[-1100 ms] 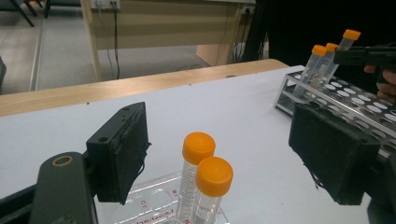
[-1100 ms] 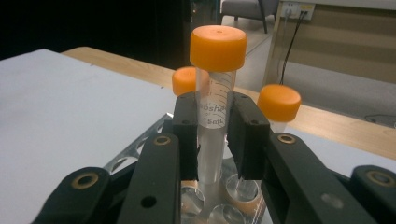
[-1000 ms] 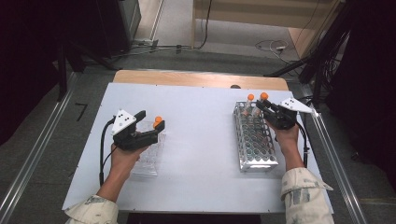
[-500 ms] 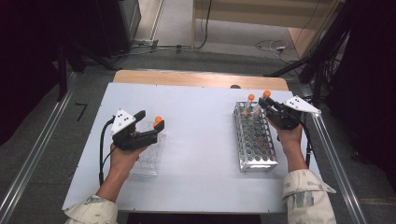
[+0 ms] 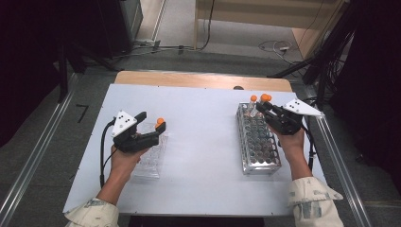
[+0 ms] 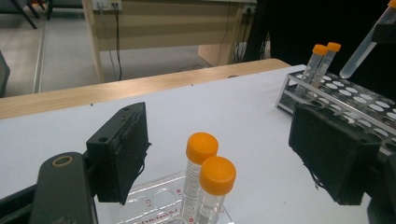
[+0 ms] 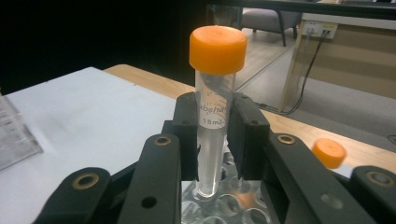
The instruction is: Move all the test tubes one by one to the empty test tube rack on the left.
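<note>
My left gripper [image 6: 226, 140] stands open over a clear plastic rack [image 6: 156, 196]. Two orange-capped tubes [image 6: 201, 154] stand in that rack between the jaws, and neither pad touches them. In the high view the left gripper [image 5: 150, 125] sits at the left of the table above the clear rack [image 5: 149, 163]. My right gripper [image 7: 212, 135] is shut on a clear 15 ml tube with an orange cap [image 7: 212, 112], held upright with its tip just above the metal rack [image 7: 224, 205]. The high view shows the right gripper [image 5: 263, 109] at the far end of the metal rack [image 5: 257, 142].
Two more orange-capped tubes [image 6: 327, 51] stand in the far end of the metal rack [image 6: 355, 100]. The white table [image 5: 203, 142] has a wooden strip along its far edge [image 5: 203, 80]. Cables and a wooden cabinet lie beyond the table.
My right gripper has risen a little with the tube in it. The left hand has stayed where it was.
</note>
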Tool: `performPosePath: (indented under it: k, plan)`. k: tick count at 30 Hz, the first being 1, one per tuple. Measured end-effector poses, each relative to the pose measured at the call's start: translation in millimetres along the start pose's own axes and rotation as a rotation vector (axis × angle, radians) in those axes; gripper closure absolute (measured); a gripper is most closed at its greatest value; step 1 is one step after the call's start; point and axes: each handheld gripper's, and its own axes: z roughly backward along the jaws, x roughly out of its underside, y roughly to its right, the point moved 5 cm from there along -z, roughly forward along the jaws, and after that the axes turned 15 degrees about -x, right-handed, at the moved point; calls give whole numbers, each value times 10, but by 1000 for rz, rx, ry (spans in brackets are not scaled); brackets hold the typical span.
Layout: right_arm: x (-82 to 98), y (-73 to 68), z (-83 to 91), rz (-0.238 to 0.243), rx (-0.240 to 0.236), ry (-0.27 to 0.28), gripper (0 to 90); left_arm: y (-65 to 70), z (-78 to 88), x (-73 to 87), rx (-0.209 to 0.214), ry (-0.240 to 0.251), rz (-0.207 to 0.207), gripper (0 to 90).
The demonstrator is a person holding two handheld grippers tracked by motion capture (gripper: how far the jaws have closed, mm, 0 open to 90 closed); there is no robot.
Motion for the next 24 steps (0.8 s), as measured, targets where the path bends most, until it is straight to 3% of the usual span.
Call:
performPosePath:
  k: [24]
  plan:
    - [-56, -608, -170, -3, -135, -58, 717, -24, 12, -16, -1, -15, 5, 150]
